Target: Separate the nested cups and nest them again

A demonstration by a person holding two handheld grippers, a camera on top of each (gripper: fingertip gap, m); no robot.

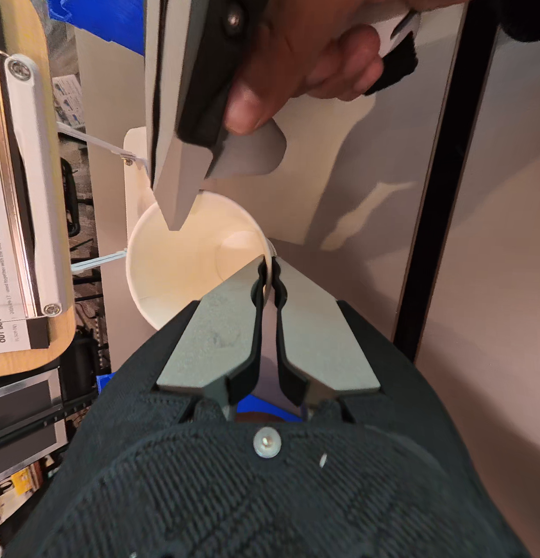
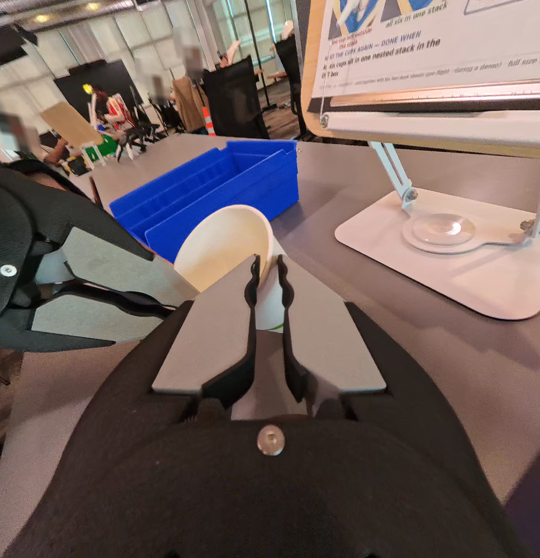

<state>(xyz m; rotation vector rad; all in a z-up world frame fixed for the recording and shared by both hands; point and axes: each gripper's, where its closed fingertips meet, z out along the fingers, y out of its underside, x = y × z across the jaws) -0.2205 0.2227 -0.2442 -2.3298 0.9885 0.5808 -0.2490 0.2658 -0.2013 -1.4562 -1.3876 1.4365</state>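
Observation:
A white paper cup (image 1: 178, 271) is held tilted in the air, its mouth toward both cameras. My left gripper (image 1: 269, 265) is shut on its rim, one finger inside and one outside. My right gripper (image 2: 267, 262) is shut on the rim of the cup (image 2: 223, 241) at another spot. In the left wrist view the right gripper (image 1: 196, 193) comes down from above, held by a hand, with one finger inside the cup. The left gripper (image 2: 160, 305) shows at the left of the right wrist view. I cannot tell whether more cups are nested in it.
A blue bin (image 2: 232, 181) stands on the grey table (image 2: 383, 347) behind the cup. A document stand with a white base (image 2: 444, 256) and a tilted board with a sheet stands at the right. Its base also shows in the left wrist view (image 1: 136, 169).

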